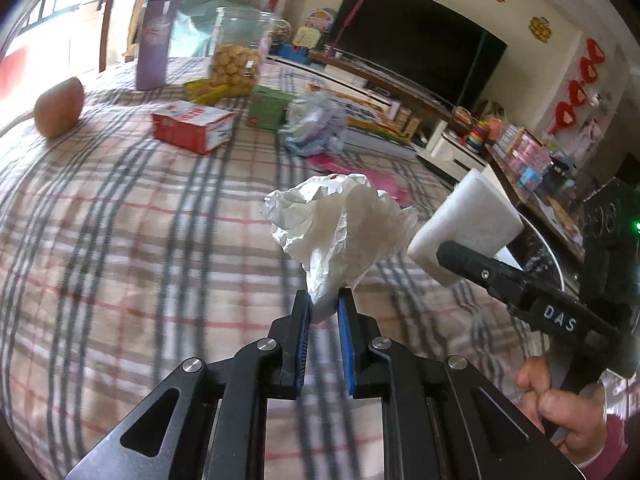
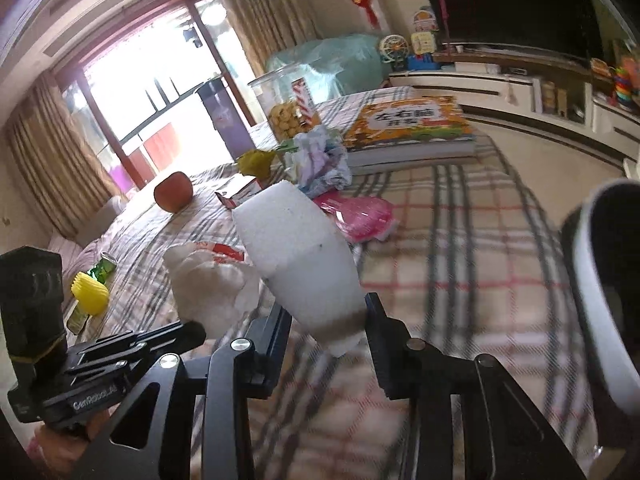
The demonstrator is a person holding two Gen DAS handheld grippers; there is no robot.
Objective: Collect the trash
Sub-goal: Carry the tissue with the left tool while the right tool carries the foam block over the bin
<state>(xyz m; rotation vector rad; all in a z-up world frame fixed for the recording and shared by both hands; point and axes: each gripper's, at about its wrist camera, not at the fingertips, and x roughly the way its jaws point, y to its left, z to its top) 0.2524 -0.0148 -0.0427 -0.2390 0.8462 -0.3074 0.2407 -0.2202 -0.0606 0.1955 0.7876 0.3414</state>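
My left gripper (image 1: 324, 304) is shut on a crumpled white tissue (image 1: 340, 228) and holds it above the plaid tablecloth (image 1: 120, 240). The tissue also shows in the right wrist view (image 2: 212, 280). My right gripper (image 2: 326, 320) is shut on a white foam block (image 2: 300, 256), held to the right of the tissue; the block shows in the left wrist view (image 1: 468, 228). A crumpled bluish plastic wrapper (image 1: 316, 122) lies farther back on the table. A bin with a white rim (image 2: 600, 300) sits at the right edge.
On the table stand a red carton (image 1: 192, 124), an apple (image 1: 60, 106), a green box (image 1: 268, 106), a cookie jar (image 1: 240, 52), a purple box (image 1: 154, 36), books (image 2: 408, 128) and a pink bag (image 2: 360, 216). A yellow cup (image 2: 90, 294) lies at the left.
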